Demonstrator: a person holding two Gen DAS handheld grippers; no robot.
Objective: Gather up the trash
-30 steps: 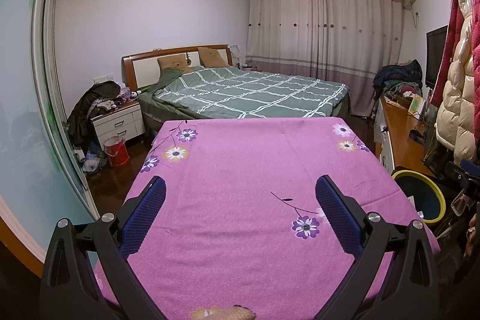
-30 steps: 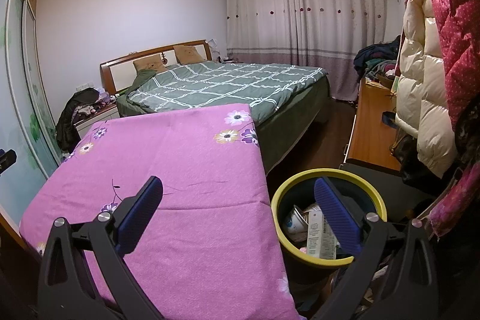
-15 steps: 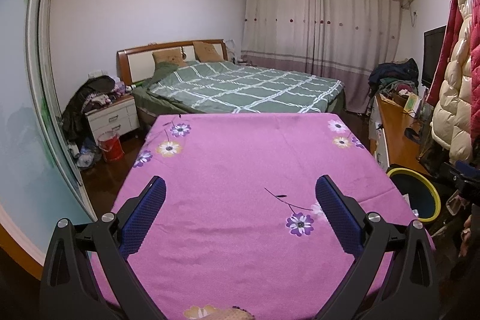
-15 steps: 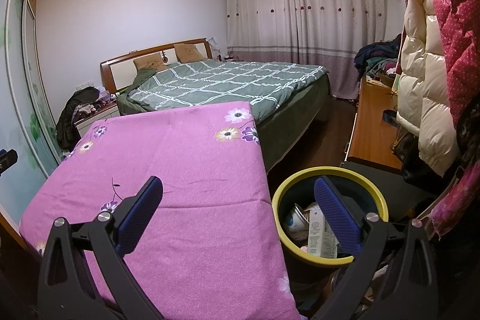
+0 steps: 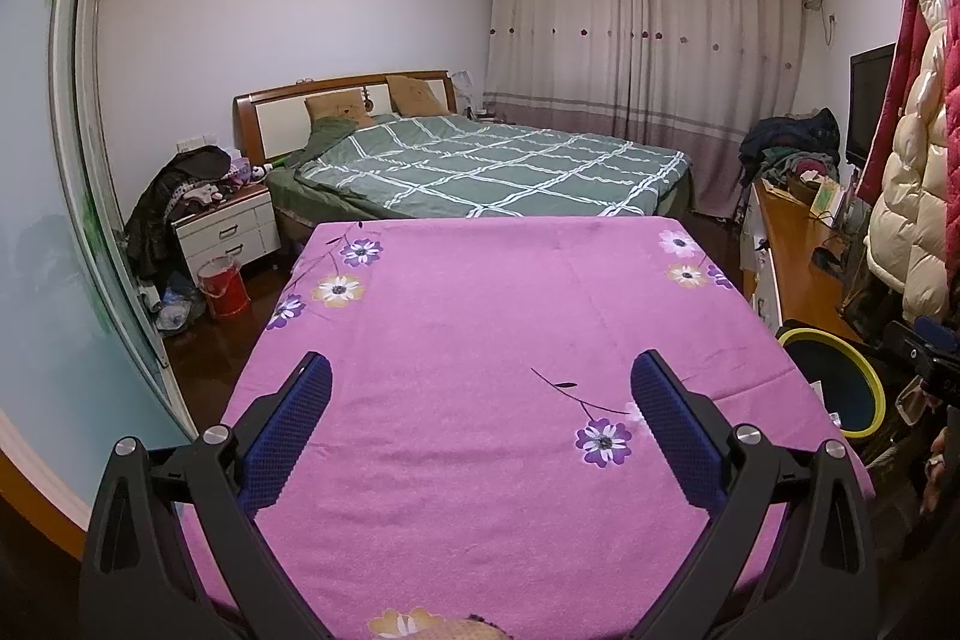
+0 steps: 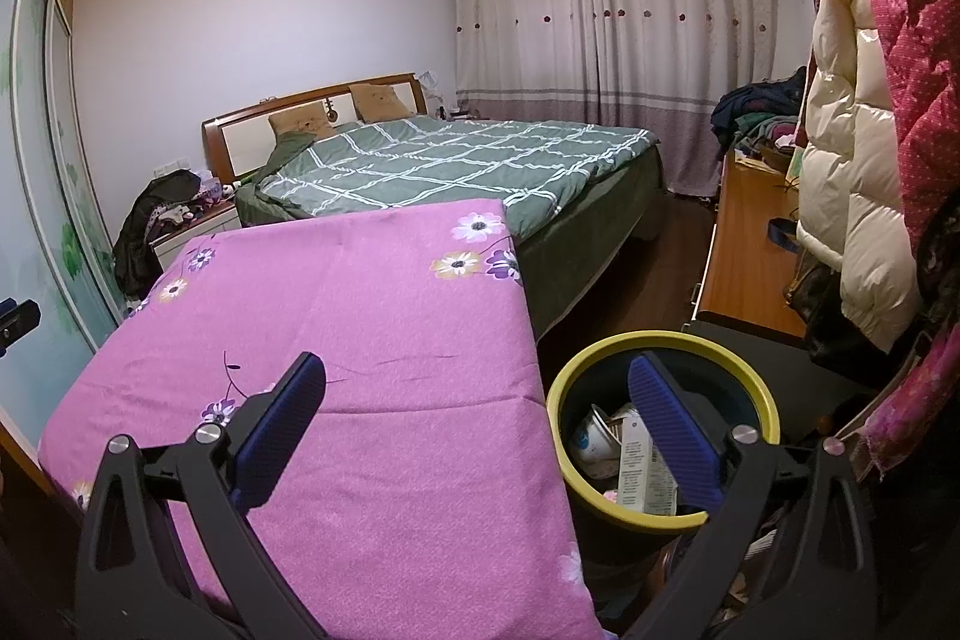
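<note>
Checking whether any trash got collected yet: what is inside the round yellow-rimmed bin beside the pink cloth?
The round yellow-rimmed bin holds a white crumpled cup and a printed carton. The right gripper's finger and the bin's wall hide the rest.

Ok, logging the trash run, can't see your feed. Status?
Left gripper open, empty. Right gripper open, empty, over the yellow-rimmed trash bin. Carton and cups already in it. No trash showing on the pink floral cloth.

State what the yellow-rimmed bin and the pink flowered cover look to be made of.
Bin: likely plastic, going by its smooth, even yellow rim and dark wall. Pink cover: woven fabric with a matte, finely grained surface, soft creases and printed flowers.
</note>
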